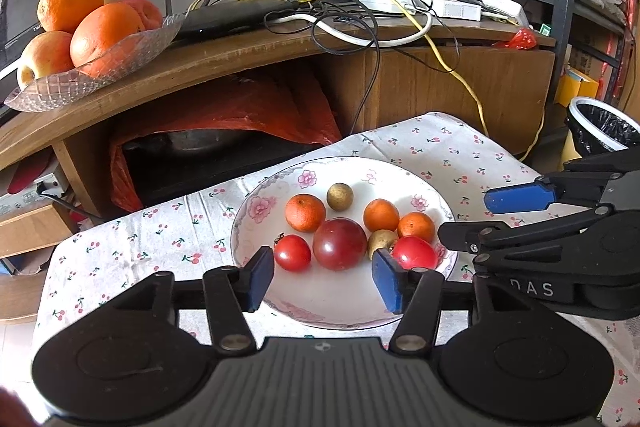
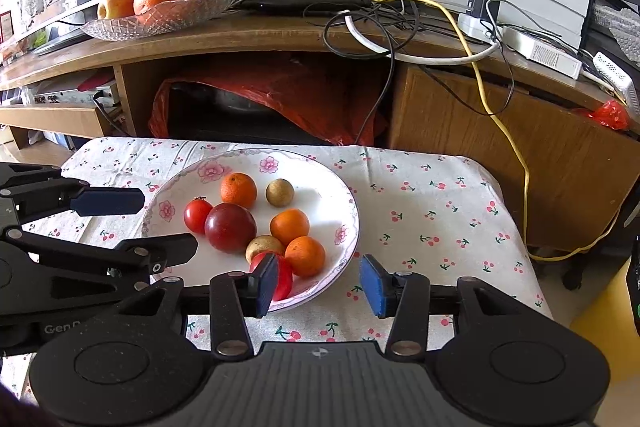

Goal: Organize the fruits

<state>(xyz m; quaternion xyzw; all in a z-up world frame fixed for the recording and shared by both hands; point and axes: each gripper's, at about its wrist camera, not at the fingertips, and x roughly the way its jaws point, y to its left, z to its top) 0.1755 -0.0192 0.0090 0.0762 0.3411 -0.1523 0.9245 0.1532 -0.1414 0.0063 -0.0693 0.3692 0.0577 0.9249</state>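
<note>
As viewed along the left gripper (image 1: 324, 279): pads spread, nothing between them, poised over the near edge of the plate (image 1: 248, 227). Right-hand pad in front of a red tomato (image 1: 414, 253) in this view; contact cannot be told.

Right gripper (image 2: 320, 285): pads likewise spread and empty, set over the near right rim of the plate. Left-hand pad in front of the same tomato; right-hand pad over the cherry-print cloth (image 2: 420, 211).

Plate contents:
- large dark red fruit (image 1: 340, 243) at centre
- second tomato (image 1: 293, 252) just beside it, on its left
- three small oranges (image 1: 305, 213) (image 1: 381, 215) (image 1: 416, 227) across the far and right side
- two small brownish round fruits, one at the far side (image 1: 340, 197), one (image 1: 380, 241) wedged between the dark fruit and the near tomato

Behind the table, on the wooden cabinet (image 1: 460, 79): glass dish (image 1: 120, 63) with large oranges and apples, well apart from the plate
</note>
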